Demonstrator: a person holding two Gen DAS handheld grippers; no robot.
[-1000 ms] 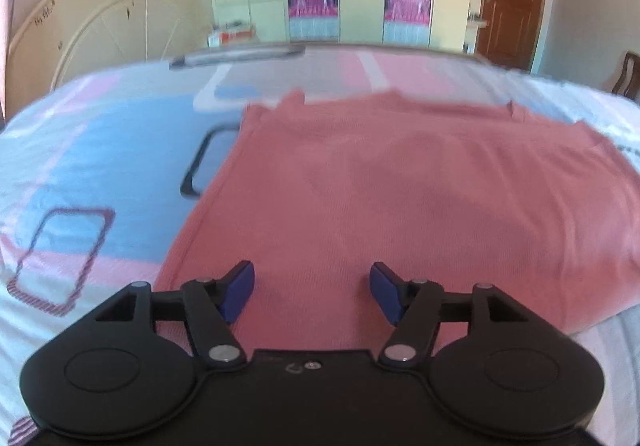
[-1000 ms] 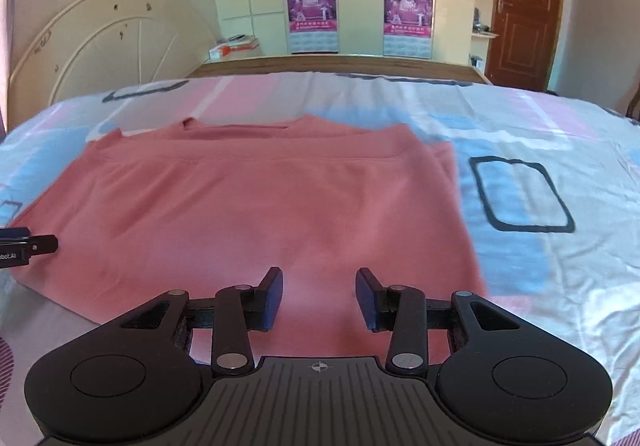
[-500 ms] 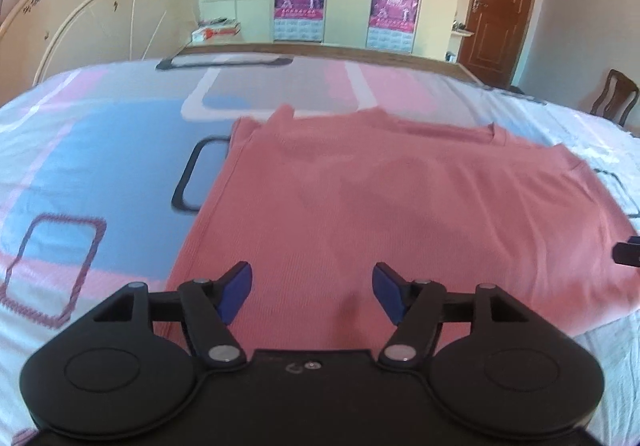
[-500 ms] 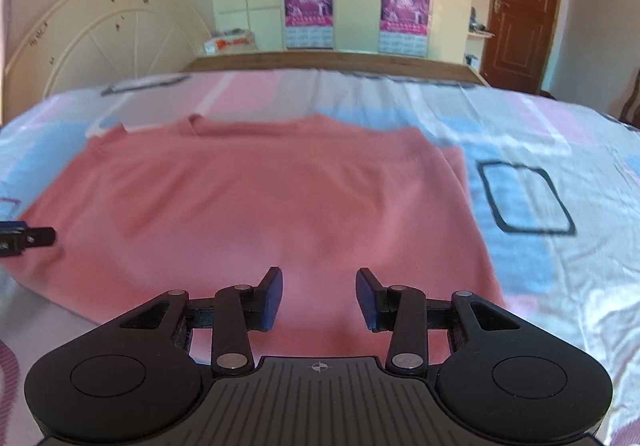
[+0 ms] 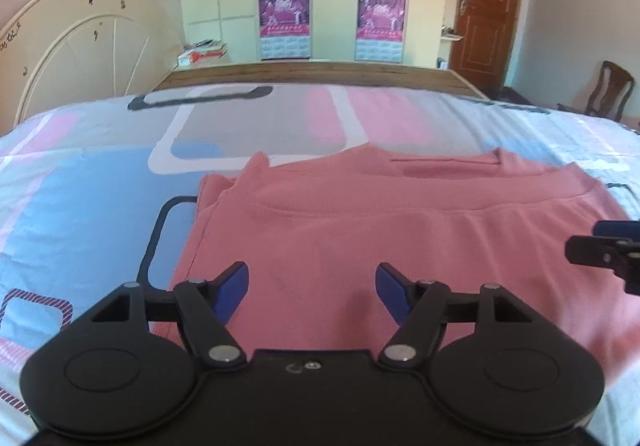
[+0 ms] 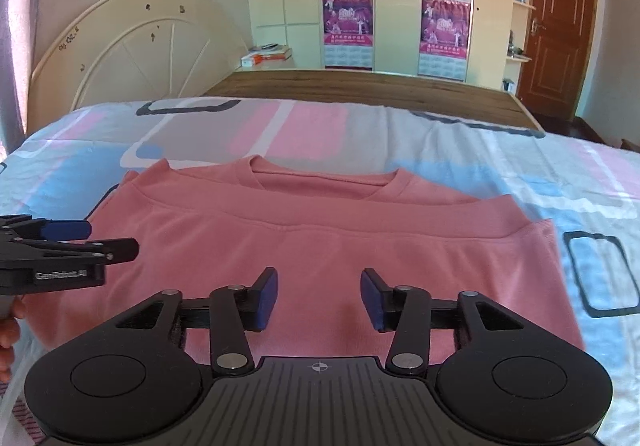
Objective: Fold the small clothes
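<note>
Left wrist view: the left hand-held gripper (image 5: 312, 286) is spreading, nothing between its jaws, above a folded pink garment (image 5: 400, 238) on the bed (image 5: 100, 185).

Right wrist view: the right hand-held gripper (image 6: 319, 298) is likewise widening and empty over the garment. The left unit's label is too blurred to read reliably.

The only lettering that comes near to reading is white print on the side of the left gripper (image 6: 64, 242), at 9 o'clock in the right wrist view; it looks like "GenRobot.AI", though blurred. The 4 posters (image 6: 347, 17) on the wardrobe doors at 12 o'clock carry print too small to read.
</note>
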